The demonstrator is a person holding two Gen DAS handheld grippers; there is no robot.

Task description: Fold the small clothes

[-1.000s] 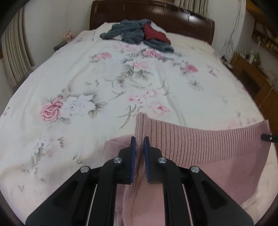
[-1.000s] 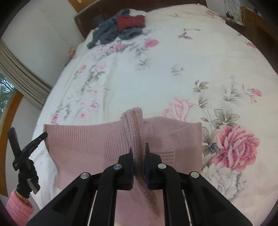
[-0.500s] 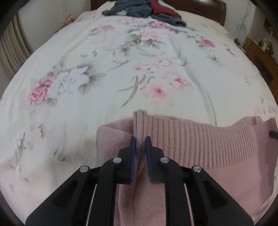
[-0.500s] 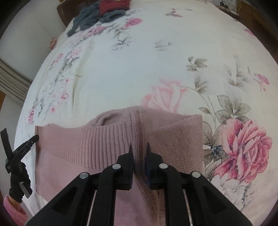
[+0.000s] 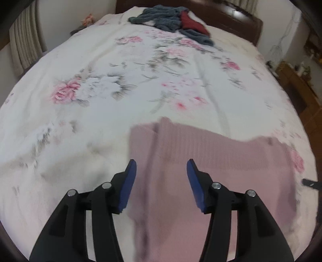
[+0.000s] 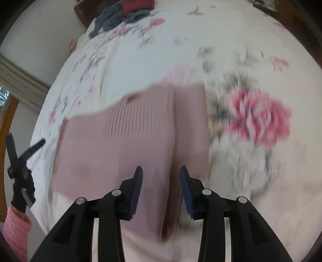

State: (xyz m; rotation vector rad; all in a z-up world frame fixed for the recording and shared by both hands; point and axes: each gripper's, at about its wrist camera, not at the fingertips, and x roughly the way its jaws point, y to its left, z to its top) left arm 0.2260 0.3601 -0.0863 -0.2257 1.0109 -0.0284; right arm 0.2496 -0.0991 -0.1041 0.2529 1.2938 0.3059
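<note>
Tools (image 5: 161, 167) (image 6: 160, 174) no longer clamped on pink sweater (image 5: 211, 161), now wide apart.

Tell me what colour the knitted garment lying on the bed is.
Dusty pink, with a ribbed band; the knitted garment shows best in the right wrist view.

The left gripper (image 5: 161, 167) hangs over the near end of a pink knitted sweater (image 5: 211, 161), its blue-padded fingers (image 5: 128, 181) spread wide with nothing between them but the cloth lying below. The sweater lies flat on a white bedsheet (image 5: 100, 60) printed with pink roses and grey leaves, with a raised ridge running up its left part to the ribbed far edge. At the far end of the bed, by the dark wooden headboard (image 5: 241, 22), sits a heap of grey-blue clothes (image 5: 161, 16) with a dark red garment (image 5: 191, 23) on it.
</note>
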